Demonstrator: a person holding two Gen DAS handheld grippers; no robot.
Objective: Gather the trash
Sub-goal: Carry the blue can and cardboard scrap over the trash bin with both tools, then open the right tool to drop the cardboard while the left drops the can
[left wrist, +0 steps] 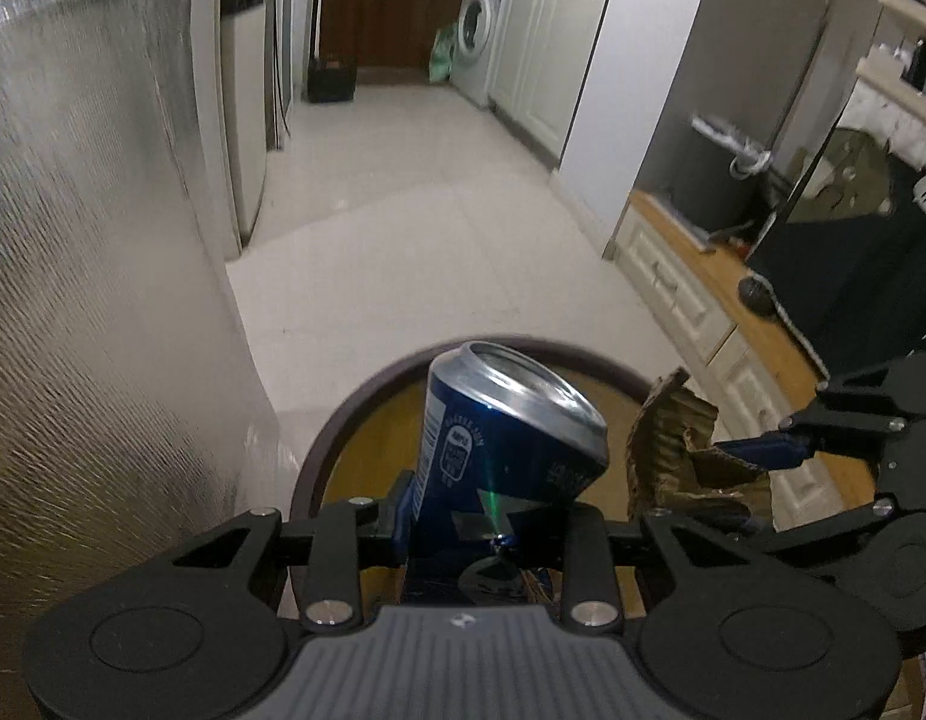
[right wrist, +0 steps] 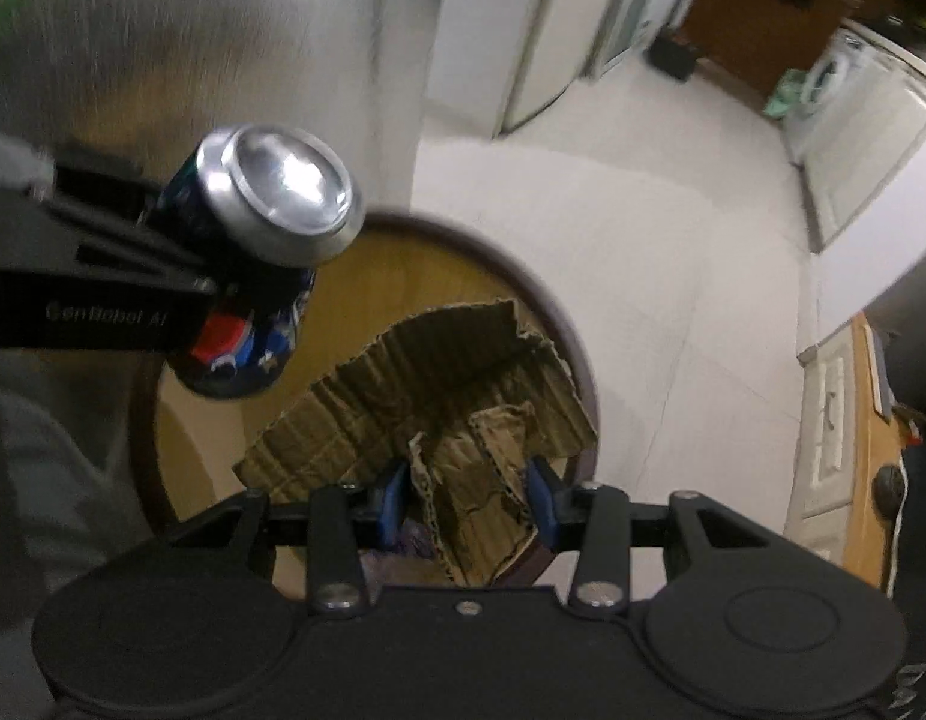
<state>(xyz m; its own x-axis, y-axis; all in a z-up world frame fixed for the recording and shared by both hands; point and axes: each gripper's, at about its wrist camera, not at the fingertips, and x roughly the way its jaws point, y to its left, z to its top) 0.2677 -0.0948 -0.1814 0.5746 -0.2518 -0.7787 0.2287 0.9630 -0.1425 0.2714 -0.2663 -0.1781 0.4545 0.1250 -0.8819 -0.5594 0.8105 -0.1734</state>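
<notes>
Blue can point(left wrist: 511, 438) is clamped tilted in the left gripper point(left wrist: 484, 516), held over a round yellow-lined bin point(left wrist: 366, 402). Crumpled cardboard point(right wrist: 438, 420) is pinched between the right gripper's point(right wrist: 466, 501) fingers point(right wrist: 392, 498), also hanging above that bin, just beside the can.

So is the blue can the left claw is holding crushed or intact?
Crushed: the blue can is creased and pinched inward between the left claw.

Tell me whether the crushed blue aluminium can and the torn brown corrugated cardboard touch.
Apart. In the left wrist view, bin interior shows between the blue can, clamped by the left gripper, and the cardboard held by the right gripper.
</notes>
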